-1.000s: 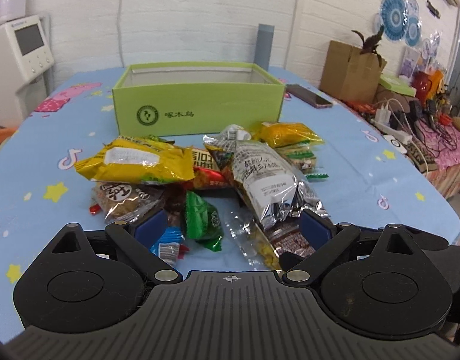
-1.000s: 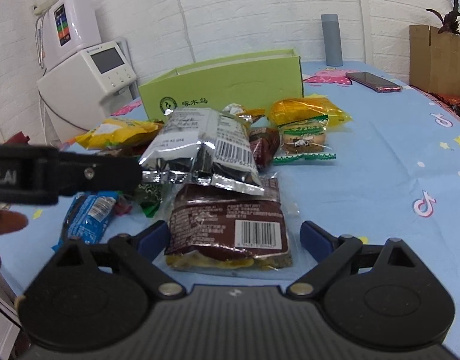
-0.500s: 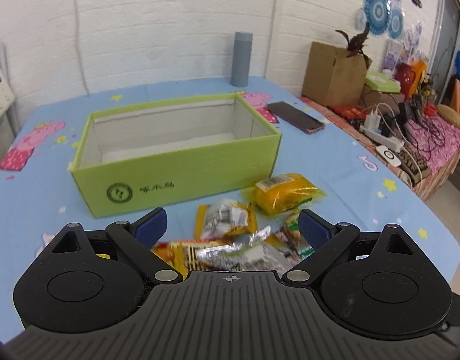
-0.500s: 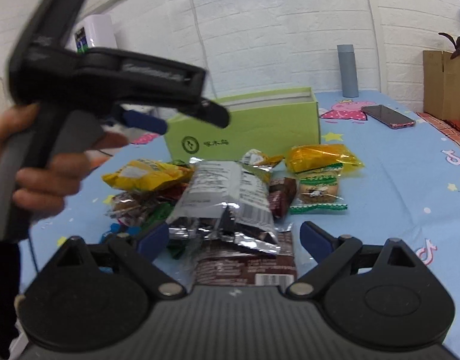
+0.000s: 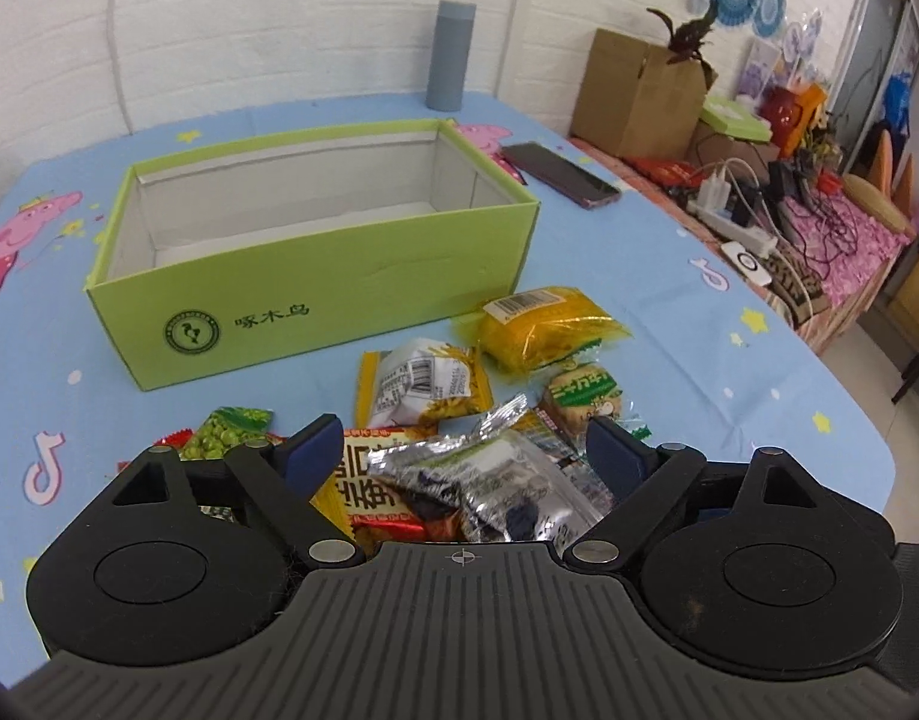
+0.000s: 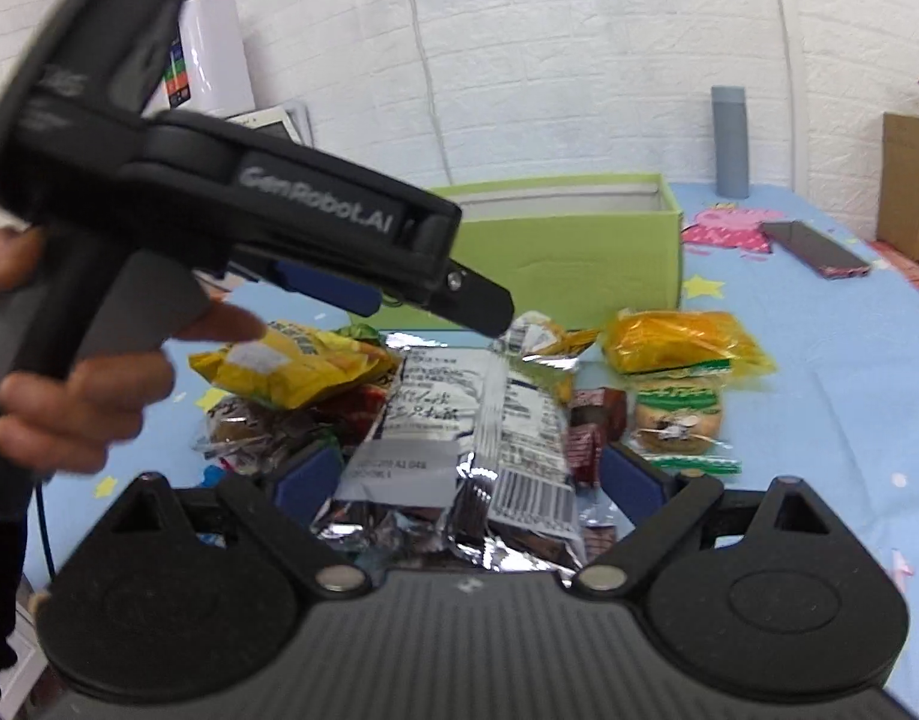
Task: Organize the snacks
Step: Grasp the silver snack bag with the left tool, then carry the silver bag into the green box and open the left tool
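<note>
Blue tablecloth (image 5: 639, 276) (cartoon print), white wall (image 5: 279, 18)

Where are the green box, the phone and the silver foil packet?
green box (image 5: 351, 306), left wrist view, front wall.
phone (image 5: 558, 174), left wrist view, screen middle.
silver foil packet (image 6: 465, 420), right wrist view, printed face.

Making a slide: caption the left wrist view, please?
Open left claw above a snack pile, facing an empty green box on a blue tablecloth.
</note>
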### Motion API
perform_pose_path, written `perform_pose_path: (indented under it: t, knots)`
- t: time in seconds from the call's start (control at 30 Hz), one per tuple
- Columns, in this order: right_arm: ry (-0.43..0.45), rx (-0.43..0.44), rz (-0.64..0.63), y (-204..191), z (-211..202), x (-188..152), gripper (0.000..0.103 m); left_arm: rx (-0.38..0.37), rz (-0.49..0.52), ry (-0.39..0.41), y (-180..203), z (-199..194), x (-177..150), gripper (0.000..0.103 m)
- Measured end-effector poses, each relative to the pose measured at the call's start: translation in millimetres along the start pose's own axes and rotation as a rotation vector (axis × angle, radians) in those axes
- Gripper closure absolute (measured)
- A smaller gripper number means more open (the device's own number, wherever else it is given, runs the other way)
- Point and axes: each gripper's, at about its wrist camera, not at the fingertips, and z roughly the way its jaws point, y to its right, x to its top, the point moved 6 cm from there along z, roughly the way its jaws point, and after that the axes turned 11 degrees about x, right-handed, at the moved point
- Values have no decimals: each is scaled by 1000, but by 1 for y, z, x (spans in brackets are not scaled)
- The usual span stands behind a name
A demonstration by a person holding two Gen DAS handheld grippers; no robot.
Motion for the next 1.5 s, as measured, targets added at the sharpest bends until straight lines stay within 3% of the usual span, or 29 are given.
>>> perform_pose_path:
  t: [0.1,0.23,0.3,0.37,0.5,0.63,0.77,0.87,1.03,1.13,1.17,1.2,1.23,1.3,1.5]
  knots:
    - [-13,9,-3,-2,10,-2,9,31,13,-27,6,7,-9,24]
    - [-8,11,29,3,14,-8,12,8,4,-53,10,18,-19,28]
    - [-2,25,20,2,12,-8,15,11,-5,-37,9,17,-19,35]
    - [-7,32,11,2,9,-8,18,-8,-34,-17,4,10,-17,56]
    - [16,32,2,4,-1,5,20,-59,-78,-1,-6,0,1,71]
    - [37,2,-60,3,-4,31,20,-65,-97,21,-7,0,28,72]
    - [50,-15,-136,15,12,78,20,-37,-107,92,-17,2,79,72]
    - [49,-6,-178,29,36,119,20,-6,-128,124,-34,17,121,72]
    - [-31,22,-208,58,105,168,20,58,-165,91,-72,72,169,72]
    - [-93,39,-198,77,150,172,20,95,-172,27,-92,117,173,71]
    - [-103,49,-190,82,161,171,19,108,-173,5,-97,129,171,65]
    - [-106,58,-178,87,168,171,10,111,-169,-12,-101,137,169,60]
    - [-93,60,-173,91,172,171,10,116,-165,-19,-104,143,167,49]
    - [-69,66,-181,92,170,173,10,132,-159,10,-110,142,161,38]
    - [-29,18,-196,84,133,161,10,112,-181,67,-112,100,146,34]
